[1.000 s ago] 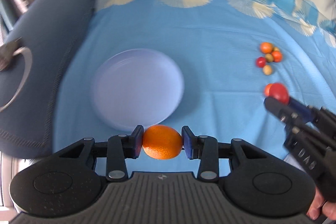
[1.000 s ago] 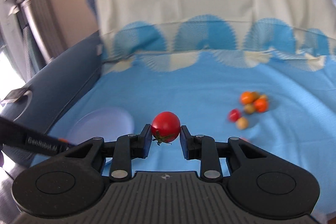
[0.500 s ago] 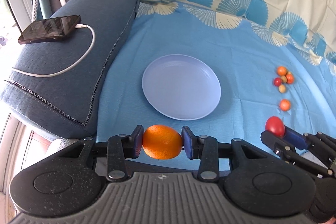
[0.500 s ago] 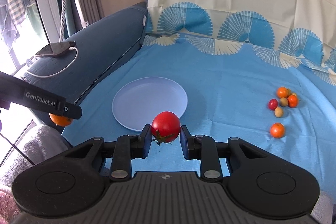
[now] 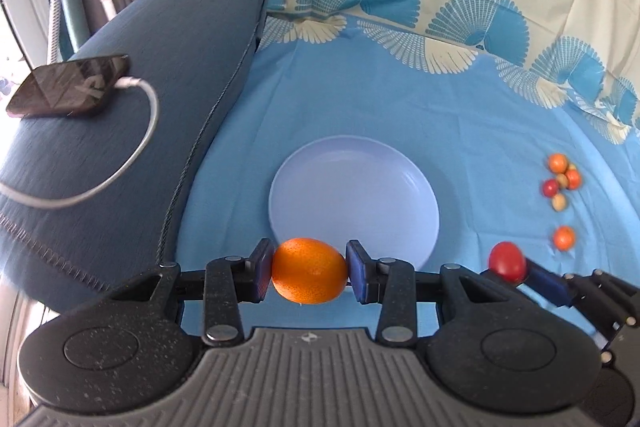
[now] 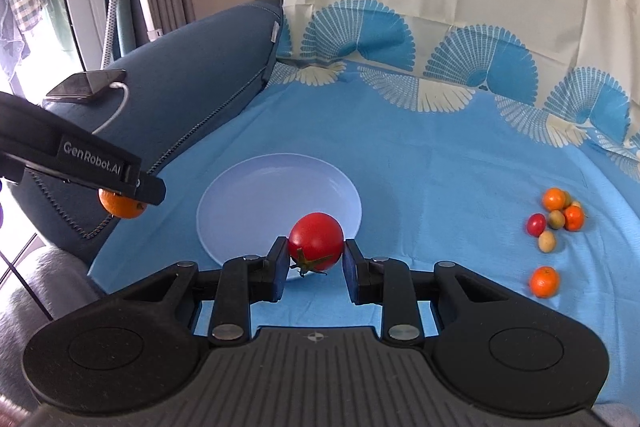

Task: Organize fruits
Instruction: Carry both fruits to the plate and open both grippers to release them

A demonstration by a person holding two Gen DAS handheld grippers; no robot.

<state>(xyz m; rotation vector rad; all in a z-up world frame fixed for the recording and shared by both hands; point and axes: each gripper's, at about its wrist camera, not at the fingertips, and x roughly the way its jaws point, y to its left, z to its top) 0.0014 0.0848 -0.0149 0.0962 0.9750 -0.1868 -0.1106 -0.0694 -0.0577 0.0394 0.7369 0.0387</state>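
Through my left view, my left hand-held gripper (image 5: 309,271) is clenched on an orange (image 5: 309,270) at the near rim of the empty plate (image 5: 354,187). Through my right view, my right hand-held gripper (image 6: 315,259) clamps a tomato (image 6: 316,241) near that rim; six small fruits (image 6: 554,217) wait far right on the bed sheet (image 6: 440,167). I judge nothing is plated yet.

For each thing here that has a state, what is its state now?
Left gripper: shut on the orange.
Right gripper: shut on the tomato.
Plate: empty, flat on the blue sheet.
Phone: lying on the armrest, cable plugged in.
Small fruits: loose on the sheet.
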